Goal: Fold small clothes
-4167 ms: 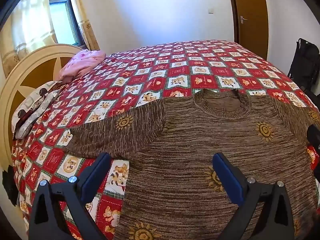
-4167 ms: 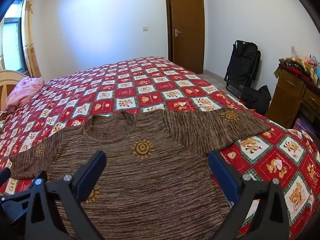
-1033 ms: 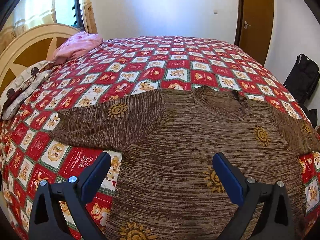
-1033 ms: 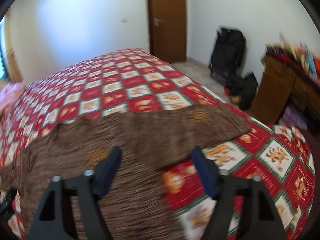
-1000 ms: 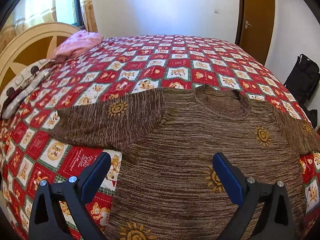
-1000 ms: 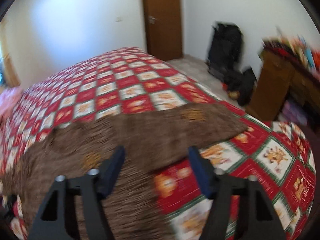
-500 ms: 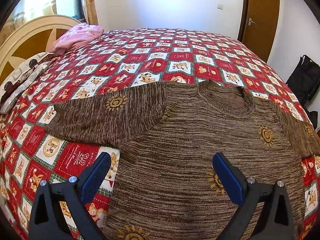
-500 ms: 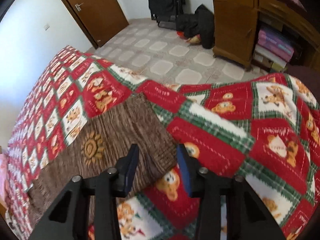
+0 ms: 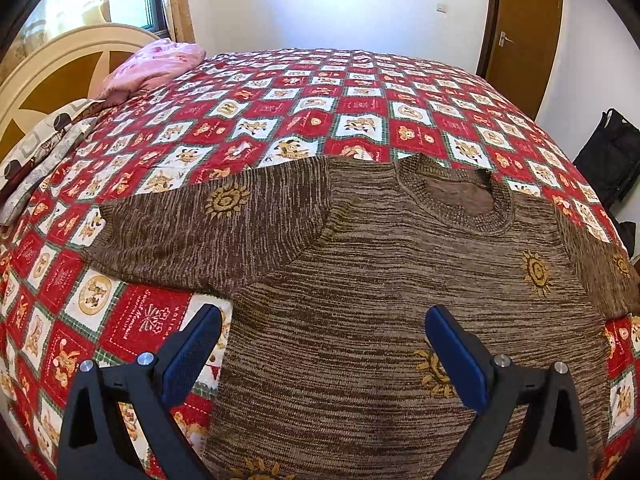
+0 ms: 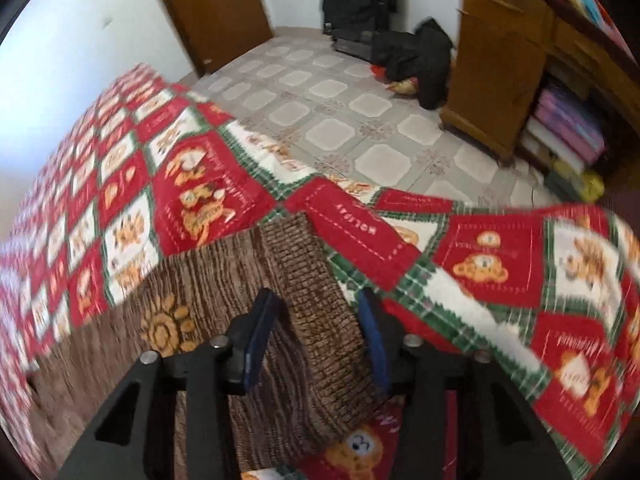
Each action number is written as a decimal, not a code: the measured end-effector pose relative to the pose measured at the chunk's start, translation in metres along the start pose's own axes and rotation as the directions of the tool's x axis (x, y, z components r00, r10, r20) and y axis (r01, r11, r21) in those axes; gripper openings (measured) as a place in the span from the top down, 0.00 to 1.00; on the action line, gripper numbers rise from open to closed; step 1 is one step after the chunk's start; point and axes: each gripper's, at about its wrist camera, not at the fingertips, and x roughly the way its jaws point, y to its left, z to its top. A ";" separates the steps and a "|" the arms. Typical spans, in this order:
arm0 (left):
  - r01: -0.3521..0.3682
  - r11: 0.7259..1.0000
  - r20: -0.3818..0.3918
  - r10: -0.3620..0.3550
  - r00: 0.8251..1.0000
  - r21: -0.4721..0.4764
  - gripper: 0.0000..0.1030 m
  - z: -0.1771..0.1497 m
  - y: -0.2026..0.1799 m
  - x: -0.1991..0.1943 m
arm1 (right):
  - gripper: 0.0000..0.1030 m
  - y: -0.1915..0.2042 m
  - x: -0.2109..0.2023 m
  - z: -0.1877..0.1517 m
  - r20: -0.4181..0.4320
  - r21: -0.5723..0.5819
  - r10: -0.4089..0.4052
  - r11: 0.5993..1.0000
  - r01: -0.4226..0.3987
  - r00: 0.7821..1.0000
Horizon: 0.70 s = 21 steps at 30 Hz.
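Observation:
A brown knitted sweater [image 9: 400, 280] with gold sun motifs lies flat, front up, on the red patchwork bedspread [image 9: 320, 92], its neck towards the far side. My left gripper [image 9: 322, 316] hovers open over the lower body of the sweater, near its left side seam, and holds nothing. In the right wrist view the ribbed cuff [image 10: 316, 280] of the sweater's right sleeve lies near the bed's edge. My right gripper [image 10: 318, 300] is closing on this cuff; the fabric fills the gap and touches both pads.
A pink cloth bundle [image 9: 156, 64] and a cream headboard [image 9: 60, 72] are at the far left of the bed. Beyond the bed's right edge are the tiled floor [image 10: 340, 120], a wooden cabinet [image 10: 500, 80] and black bags [image 10: 400, 48].
My right gripper swung right and down from the sweater's body to the sleeve end, and its jaws narrowed around the cuff. The left gripper stayed almost still and open.

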 end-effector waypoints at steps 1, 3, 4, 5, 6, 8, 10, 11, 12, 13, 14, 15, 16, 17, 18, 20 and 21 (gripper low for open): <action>0.001 1.000 0.000 -0.001 1.000 0.000 0.01 0.000 0.000 0.000 | 0.88 -0.001 -0.001 -0.001 -0.008 -0.003 0.033 0.999 -0.033 0.999; 0.004 1.000 0.001 -0.004 1.000 0.001 0.01 0.000 -0.001 -0.001 | 0.89 -0.004 -0.003 -0.001 -0.007 0.025 0.063 0.998 -0.063 0.998; 0.008 1.000 0.003 -0.008 1.000 0.001 0.01 0.000 0.000 -0.002 | 0.89 -0.004 -0.007 -0.001 0.000 0.031 0.068 0.997 -0.068 0.998; 0.010 1.000 0.005 -0.010 1.000 0.001 0.01 0.000 0.000 -0.003 | 0.90 -0.001 -0.010 0.000 0.012 0.029 0.069 0.997 -0.069 0.998; 0.012 1.000 0.008 -0.012 1.000 0.001 0.01 0.000 0.001 -0.005 | 0.90 0.003 -0.017 -0.001 0.032 0.021 0.065 0.998 -0.066 0.997; 0.010 1.000 0.016 -0.010 1.000 -0.004 0.01 0.001 0.003 -0.007 | 0.90 0.019 -0.034 -0.001 0.076 -0.018 0.053 0.999 -0.052 0.996; 0.009 1.000 0.022 -0.009 1.000 -0.012 0.01 0.002 0.006 -0.009 | 0.90 0.043 -0.051 -0.001 0.119 -0.067 0.054 0.997 -0.046 0.991; 0.008 1.000 0.024 -0.008 1.000 -0.016 0.01 0.003 0.008 -0.010 | 0.91 0.053 -0.058 -0.001 0.135 -0.089 0.066 0.995 -0.055 0.989; 0.007 1.000 0.028 -0.006 1.000 -0.019 0.01 0.003 0.010 -0.011 | 0.91 0.069 -0.071 -0.004 0.153 -0.120 0.088 0.990 -0.070 0.984; 0.006 1.000 0.032 -0.005 0.999 -0.021 0.01 0.004 0.012 -0.013 | 0.91 0.083 -0.082 -0.006 0.167 -0.150 0.103 0.986 -0.078 0.981; 0.003 1.000 0.038 -0.002 0.999 -0.025 0.01 0.004 0.014 -0.014 | 0.91 0.105 -0.096 -0.012 0.183 -0.195 0.129 0.976 -0.092 0.975; -0.001 1.000 0.044 0.003 0.999 -0.031 0.01 0.004 0.018 -0.016 | 0.91 0.120 -0.105 -0.015 0.188 -0.225 0.153 0.968 -0.109 0.970; -0.004 0.999 0.050 0.006 0.999 -0.037 0.01 0.005 0.021 -0.018 | 0.91 0.137 -0.114 -0.022 0.189 -0.259 0.183 0.957 -0.130 0.965; -0.008 0.999 0.055 0.010 0.998 -0.044 0.01 0.006 0.025 -0.019 | 0.91 0.156 -0.122 -0.030 0.186 -0.298 0.210 0.943 -0.149 0.960; -0.010 0.999 0.058 0.013 0.998 -0.052 0.01 0.006 0.028 -0.020 | 0.91 0.177 -0.129 -0.040 0.181 -0.339 0.239 0.926 -0.168 0.954; -0.015 0.997 0.062 0.019 0.998 -0.072 0.01 0.006 0.036 -0.022 | 0.91 0.217 -0.138 -0.065 0.156 -0.405 0.298 0.889 -0.214 0.942; -0.017 0.996 0.063 0.023 0.998 -0.083 0.01 0.007 0.041 -0.022 | 0.91 0.234 -0.139 -0.078 0.137 -0.431 0.326 0.870 -0.240 0.935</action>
